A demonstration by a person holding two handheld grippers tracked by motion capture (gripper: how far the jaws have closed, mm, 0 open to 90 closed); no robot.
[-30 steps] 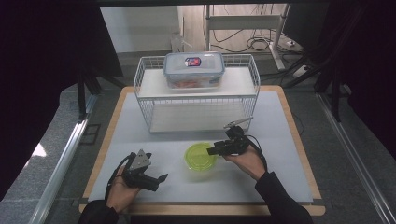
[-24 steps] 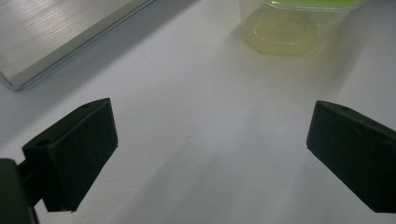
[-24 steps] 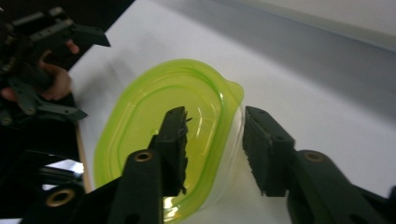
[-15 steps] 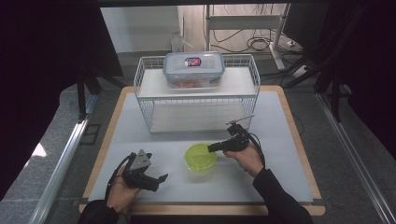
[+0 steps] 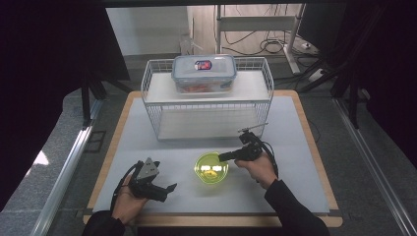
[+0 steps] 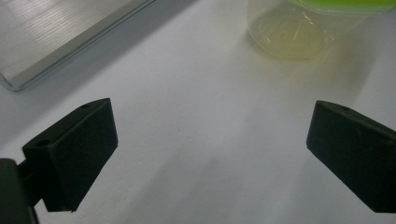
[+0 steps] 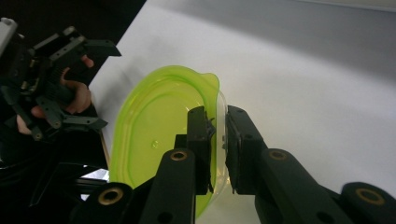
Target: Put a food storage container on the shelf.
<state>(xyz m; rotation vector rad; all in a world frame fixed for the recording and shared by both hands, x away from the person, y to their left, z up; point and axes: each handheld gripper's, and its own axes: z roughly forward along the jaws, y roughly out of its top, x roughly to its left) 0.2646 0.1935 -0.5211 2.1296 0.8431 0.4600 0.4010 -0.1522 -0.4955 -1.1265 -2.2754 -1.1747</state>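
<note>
Since a sec ago our right gripper (image 7: 218, 135) has slid back toward the right w/ the green bowl (image 5: 211, 168) barely budging, and the left one hasn't moved. Biggest to smallest: white table mat (image 5: 295, 147), wire rack (image 5: 206, 105) at the back w/ a lidded container (image 5: 204, 73) on top, then the bowl sitting on the mat just in front of the rack, between our hands. Right jaws are pinched on the bowl's rim, one inside, one outside; left gripper (image 5: 164, 189) rests near the front edge, jaws wide apart, nothing in them.

Ahead of my left gripper (image 6: 210, 154), the translucent lime-green plastic container (image 6: 299, 28) is cropped by the top edge, blurred.
</note>
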